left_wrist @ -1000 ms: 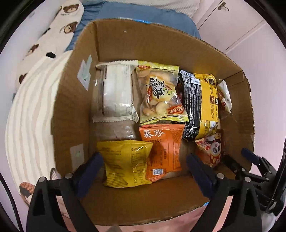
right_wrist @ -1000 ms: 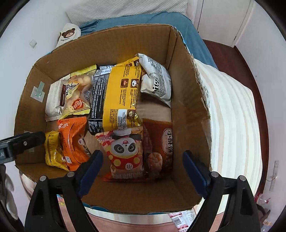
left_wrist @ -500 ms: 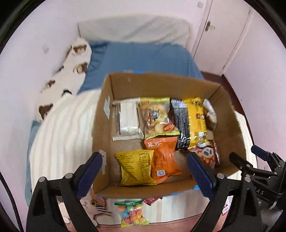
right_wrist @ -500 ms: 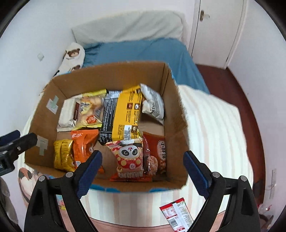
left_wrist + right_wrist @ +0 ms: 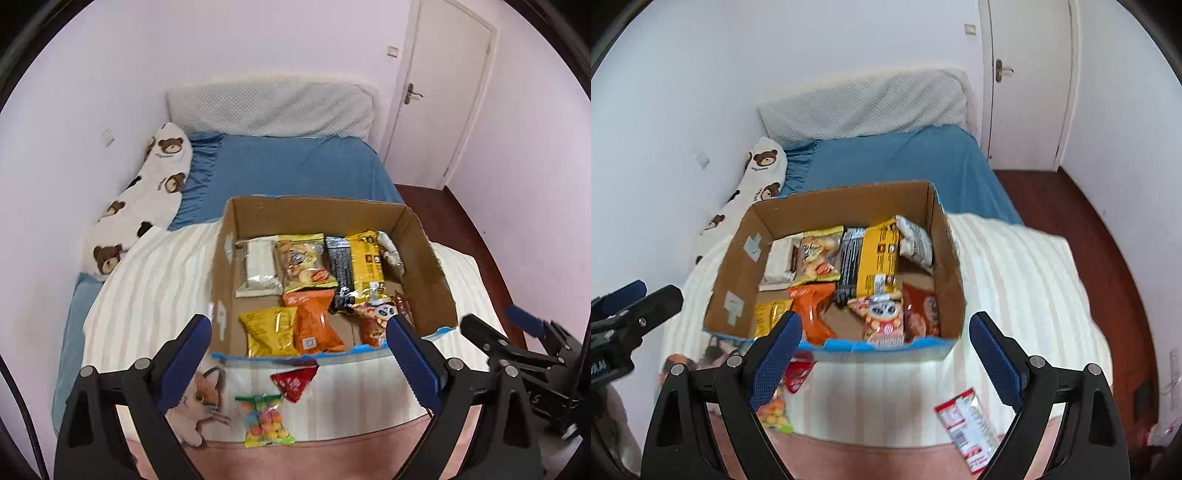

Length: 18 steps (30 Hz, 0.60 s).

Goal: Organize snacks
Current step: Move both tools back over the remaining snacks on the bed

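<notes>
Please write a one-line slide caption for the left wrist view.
Open left gripper above a cardboard box of snack packets on a bed, with a candy bag and red packet outside.

This is a bedroom in a home. A bed (image 5: pixel 295 173) with a blue sheet, a striped blanket (image 5: pixel 147 288) and a grey pillow (image 5: pixel 269 107) stands against pale walls, with a bear-print cushion (image 5: pixel 147 192) along one side. A white door (image 5: pixel 439 92) with a lever handle and a dark wood floor (image 5: pixel 1071 206) complete the room.
</notes>
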Tool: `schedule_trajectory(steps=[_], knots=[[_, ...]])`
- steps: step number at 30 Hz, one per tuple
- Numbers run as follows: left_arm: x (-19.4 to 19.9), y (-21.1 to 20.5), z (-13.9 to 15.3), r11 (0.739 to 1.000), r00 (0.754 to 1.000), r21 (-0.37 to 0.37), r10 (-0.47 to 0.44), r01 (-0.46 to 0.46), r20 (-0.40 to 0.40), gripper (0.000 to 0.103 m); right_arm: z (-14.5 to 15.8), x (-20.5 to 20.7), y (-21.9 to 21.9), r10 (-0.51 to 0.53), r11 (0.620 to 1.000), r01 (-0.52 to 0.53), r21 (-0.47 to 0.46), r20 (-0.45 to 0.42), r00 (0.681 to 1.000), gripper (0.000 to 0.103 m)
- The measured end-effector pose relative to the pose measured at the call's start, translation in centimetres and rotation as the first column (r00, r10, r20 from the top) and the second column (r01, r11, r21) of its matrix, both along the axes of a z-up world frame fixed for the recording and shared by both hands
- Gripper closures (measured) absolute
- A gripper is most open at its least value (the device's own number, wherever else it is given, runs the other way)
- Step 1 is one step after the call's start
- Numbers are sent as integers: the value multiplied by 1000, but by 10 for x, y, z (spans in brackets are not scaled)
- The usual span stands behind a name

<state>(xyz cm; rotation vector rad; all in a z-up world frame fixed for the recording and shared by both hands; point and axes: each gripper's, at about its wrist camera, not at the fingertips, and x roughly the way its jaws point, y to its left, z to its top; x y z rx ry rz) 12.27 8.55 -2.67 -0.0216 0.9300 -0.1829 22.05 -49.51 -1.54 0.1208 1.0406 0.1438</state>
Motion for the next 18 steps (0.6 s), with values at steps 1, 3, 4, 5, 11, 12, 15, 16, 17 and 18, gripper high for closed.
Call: schedule_trajectory(steps=[1,3,4,5,11,12,15,16,17,18], knots=[[-2,5,-4,1000,1000,1,16,-16,-11,6,-3,-4,-4,-7,1000,7,12,-14,1000,9],[-8,17,-16,998,998,10,55,-54,-37,6,-15,-11,-14,-25,999,27,28,-57,998,9],[-11,23,-29,997,995,17,71,-70,-67,6,-25,-15,-20,-38,999,41,30,-83,996,9],[-13,29,-43,996,991,29,89,-87,-100,6,-37,-18,-26,-53,998,56,28,-113,992,9],[-10,41,-150,990,920,74,136,-117,-367,6,-119,-36,-59,-126,992,126,-22,-304,944,10],[-9,39,-169,989,904,88,142,-116,-404,6,-131,-40,-63,-126,992,123,-31,-326,937,11],[-9,31,-204,987,871,99,158,-126,-465,6,-167,-44,-68,-100,994,78,-72,-382,919,15],[-9,29,-210,987,866,100,161,-129,-473,6,-177,-43,-67,-79,995,46,-91,-403,912,15],[-9,26,-216,986,863,105,162,-127,-478,6,-188,-44,-66,-63,993,15,-118,-416,907,15],[-9,23,-221,986,859,115,163,-122,-485,6,-197,-43,-65,-50,990,-13,-144,-427,903,15]])
